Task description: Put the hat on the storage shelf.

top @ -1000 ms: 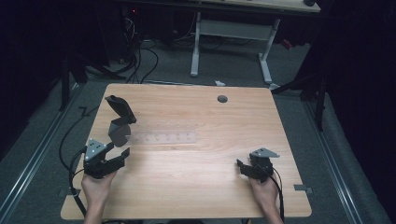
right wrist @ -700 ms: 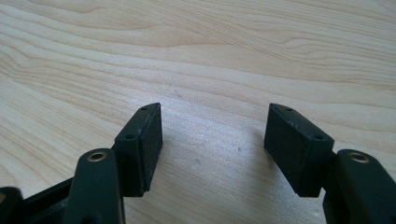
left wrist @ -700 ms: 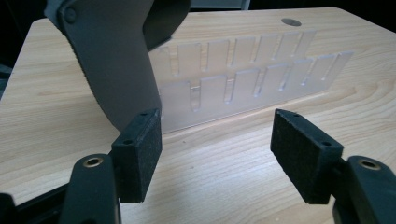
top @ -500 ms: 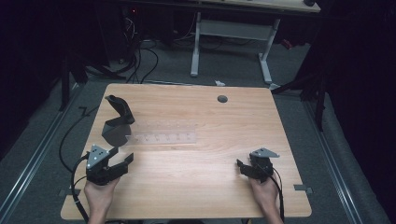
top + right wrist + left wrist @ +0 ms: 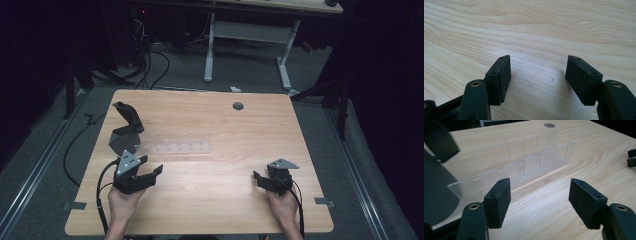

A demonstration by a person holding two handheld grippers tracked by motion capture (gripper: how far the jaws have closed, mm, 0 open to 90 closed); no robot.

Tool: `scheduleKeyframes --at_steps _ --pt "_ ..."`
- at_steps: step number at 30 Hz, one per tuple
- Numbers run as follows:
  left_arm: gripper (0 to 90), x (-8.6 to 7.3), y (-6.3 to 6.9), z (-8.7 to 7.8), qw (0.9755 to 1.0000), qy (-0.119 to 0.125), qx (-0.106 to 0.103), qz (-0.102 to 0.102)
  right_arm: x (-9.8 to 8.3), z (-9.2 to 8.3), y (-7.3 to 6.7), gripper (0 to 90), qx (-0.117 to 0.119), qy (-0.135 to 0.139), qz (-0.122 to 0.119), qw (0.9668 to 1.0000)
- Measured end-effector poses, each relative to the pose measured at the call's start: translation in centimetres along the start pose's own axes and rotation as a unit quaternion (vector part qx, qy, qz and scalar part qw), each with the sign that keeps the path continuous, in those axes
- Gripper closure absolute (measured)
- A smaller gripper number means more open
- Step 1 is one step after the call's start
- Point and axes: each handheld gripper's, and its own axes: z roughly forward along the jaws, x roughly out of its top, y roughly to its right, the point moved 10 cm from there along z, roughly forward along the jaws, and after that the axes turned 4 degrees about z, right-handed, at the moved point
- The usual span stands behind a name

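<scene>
Looks like a lab/recording workspace: light wooden table (image 5: 240, 130) on grey carpeted floor (image 5: 185, 70), dark surroundings, black cables (image 5: 150, 60) trailing toward equipment with a red indicator light (image 5: 144, 11), white metal-legged desk frame (image 5: 250, 45) behind

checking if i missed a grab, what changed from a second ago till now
The left gripper drew back from the black stand toward the person, jaws open and empty; nothing was gripped or let go. The right gripper, clear rack and stand stayed put.
</scene>
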Motion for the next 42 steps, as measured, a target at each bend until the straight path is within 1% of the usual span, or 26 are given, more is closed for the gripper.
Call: scheduleKeyframes --at_steps 2,7,14,16,20,24,26,28,33,35,40,42 --pt "34.7 -0.2 0.5 0.3 1.0 -0.004 -0.006 0.003 0.0 0.0 0.0 37.4 0.0 0.0 0.0 1.0" --pt "34.6 -0.6 1.6 1.0 0.9997 -0.013 -0.023 0.0 -0.1 0.0 0.0 37.4 -0.001 0.0 0.0 1.0" --pt "33.9 -2.2 2.4 2.0 0.9983 -0.045 -0.036 0.007 -0.1 0.0 0.0 37.5 -0.001 -0.001 0.001 1.0" --pt "33.9 -2.5 2.6 2.3 0.9978 -0.051 -0.04 0.008 -0.1 0.0 0.0 37.4 -0.001 0.0 0.001 1.0" --pt "33.9 -3.1 3.0 2.8 0.9973 -0.058 -0.046 0.005 -0.1 -0.1 -0.1 37.4 -0.001 -0.001 0.001 1.0" --pt "34.0 -3.9 2.7 3.4 0.9969 -0.067 -0.04 0.011 -0.1 -0.1 -0.1 37.4 0.0 -0.001 0.001 1.0" --pt "34.1 -4.2 2.7 3.6 0.9966 -0.072 -0.04 0.007 -0.1 -0.1 -0.1 37.5 -0.001 -0.001 0.001 1.0" --pt "34.1 -4.6 2.6 3.8 0.9964 -0.075 -0.038 0.009 -0.1 -0.1 -0.1 37.4 0.0 0.0 0.0 1.0" --pt "34.2 -5.0 2.5 4.2 0.9962 -0.079 -0.035 0.002 -0.1 -0.1 -0.1 37.4 0.0 0.0 0.0 1.0" --pt "34.2 -5.3 2.4 4.3 0.9961 -0.082 -0.033 0.006 -0.1 -0.1 -0.1 37.4 0.0 0.0 0.0 1.0" --pt "34.3 -5.7 2.3 4.7 0.9959 -0.084 -0.033 0.008 -0.1 -0.1 -0.1 37.4 0.0 0.0 0.0 1.0" --pt "35.0 -6.0 2.1 4.9 0.9959 -0.085 -0.028 0.013 -0.1 -0.1 -0.1 37.4 0.0 0.0 0.0 1.0"
